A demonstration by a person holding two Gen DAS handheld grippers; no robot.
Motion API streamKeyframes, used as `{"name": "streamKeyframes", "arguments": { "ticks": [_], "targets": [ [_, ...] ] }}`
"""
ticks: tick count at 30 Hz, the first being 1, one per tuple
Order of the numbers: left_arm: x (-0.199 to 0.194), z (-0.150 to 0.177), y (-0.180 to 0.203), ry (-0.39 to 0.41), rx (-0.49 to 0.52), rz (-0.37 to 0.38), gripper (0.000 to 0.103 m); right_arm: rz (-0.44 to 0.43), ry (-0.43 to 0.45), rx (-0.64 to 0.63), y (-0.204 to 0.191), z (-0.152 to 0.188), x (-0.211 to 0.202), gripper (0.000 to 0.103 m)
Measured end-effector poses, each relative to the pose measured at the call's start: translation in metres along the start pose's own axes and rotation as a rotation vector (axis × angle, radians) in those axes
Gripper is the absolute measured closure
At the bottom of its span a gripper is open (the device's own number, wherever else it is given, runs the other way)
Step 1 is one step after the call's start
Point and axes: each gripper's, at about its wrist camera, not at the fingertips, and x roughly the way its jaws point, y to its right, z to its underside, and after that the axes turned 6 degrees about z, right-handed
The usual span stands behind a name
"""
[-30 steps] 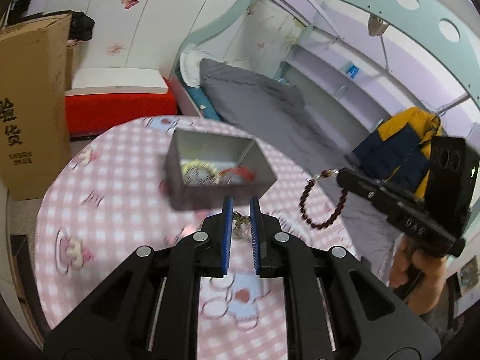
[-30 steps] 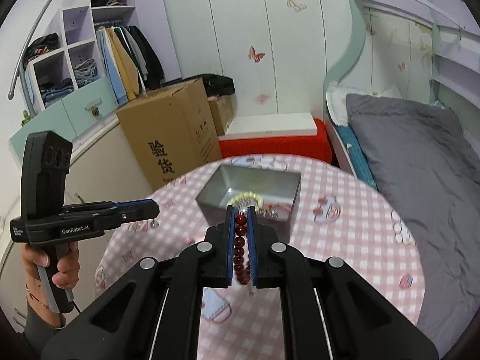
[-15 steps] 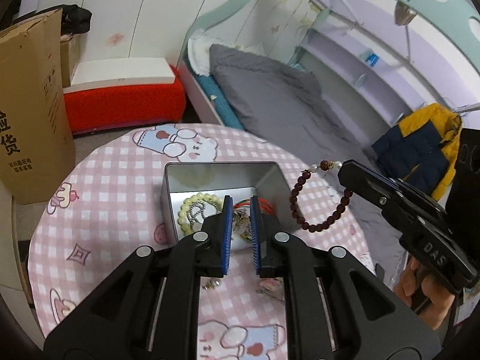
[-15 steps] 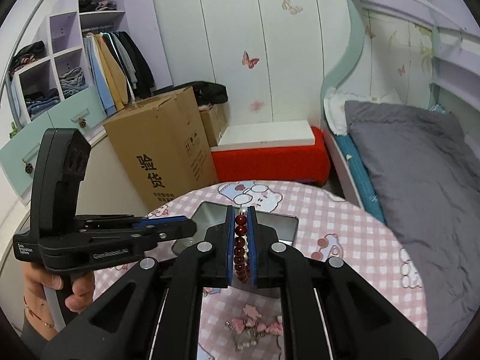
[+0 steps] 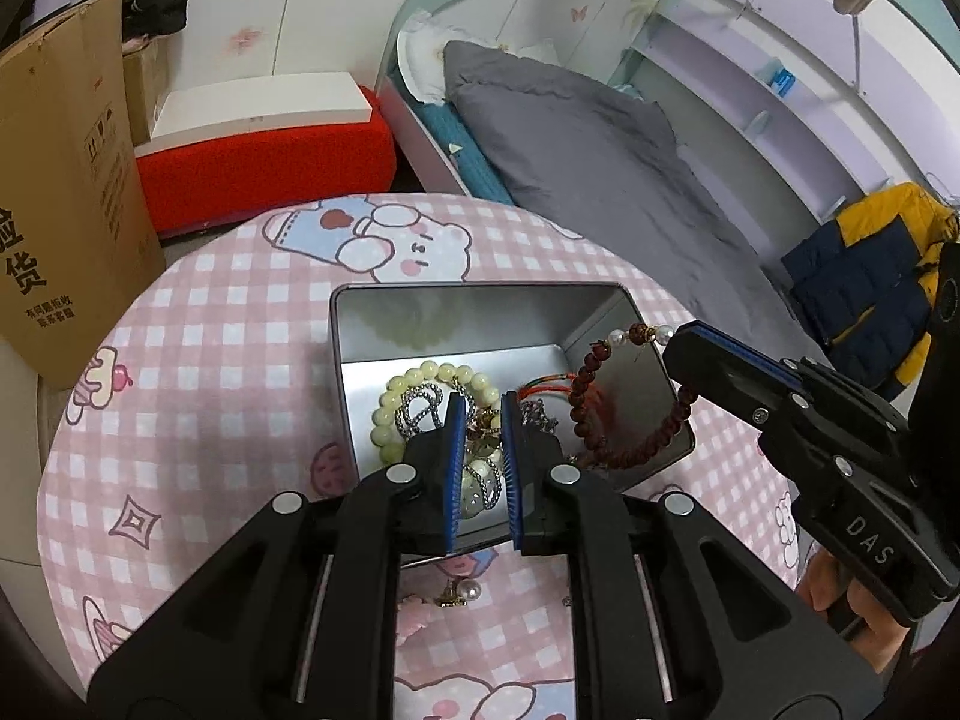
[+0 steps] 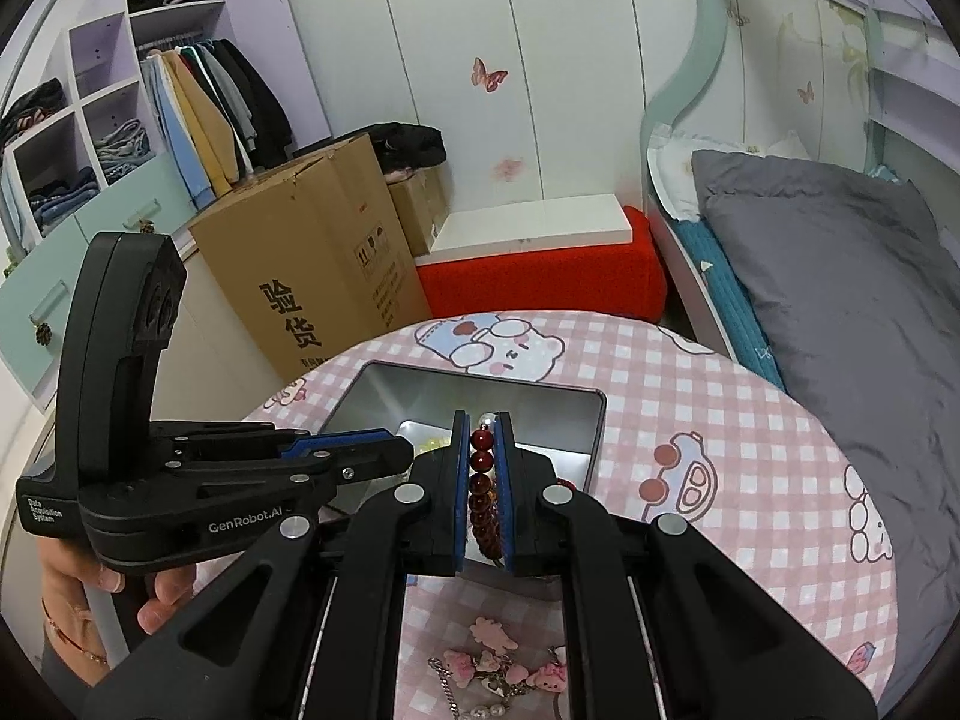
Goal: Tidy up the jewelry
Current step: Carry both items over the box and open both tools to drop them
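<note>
With several bracelets already in the open silver metal tin [image 5: 480, 324], we clench our right tool [image 6: 481, 438] on the dark red bead bracelet [image 5: 636, 450] above it, our left tool [image 5: 478, 420] grasping a small gold piece, pink charms [image 6: 510, 669] left on the near desk [image 5: 198, 396]

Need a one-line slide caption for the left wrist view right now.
Left gripper carries a small gold piece over the open metal tin while the right gripper dangles a dark red bead bracelet into it.
</note>
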Motion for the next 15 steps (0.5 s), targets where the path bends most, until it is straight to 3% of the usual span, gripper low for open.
{"name": "streamKeyframes", "arguments": {
  "ticks": [4, 7, 8, 9, 12, 15],
  "targets": [
    [0.000, 0.002, 0.004, -0.007, 0.019, 0.007, 0.089, 0.003, -0.012, 0.007, 0.002, 0.003, 0.003, 0.097],
    [-0.001, 0.004, 0.006, 0.002, 0.027, -0.002, 0.068, 0.008, -0.017, 0.017, 0.005, 0.005, 0.003, 0.097],
    [-0.004, 0.005, 0.009, 0.017, 0.034, 0.009, 0.054, 0.006, -0.019, 0.020, 0.005, 0.005, 0.003, 0.097],
    [-0.006, 0.005, 0.010, 0.026, 0.036, 0.021, 0.050, 0.007, -0.020, 0.023, 0.006, 0.005, 0.003, 0.097],
    [-0.010, 0.006, 0.016, 0.031, 0.057, -0.014, 0.050, 0.005, -0.025, 0.032, 0.007, 0.006, 0.002, 0.096],
    [-0.018, 0.008, 0.019, 0.039, 0.059, 0.001, 0.049, 0.003, -0.011, 0.046, 0.009, 0.007, -0.005, 0.094]
  ]
}}
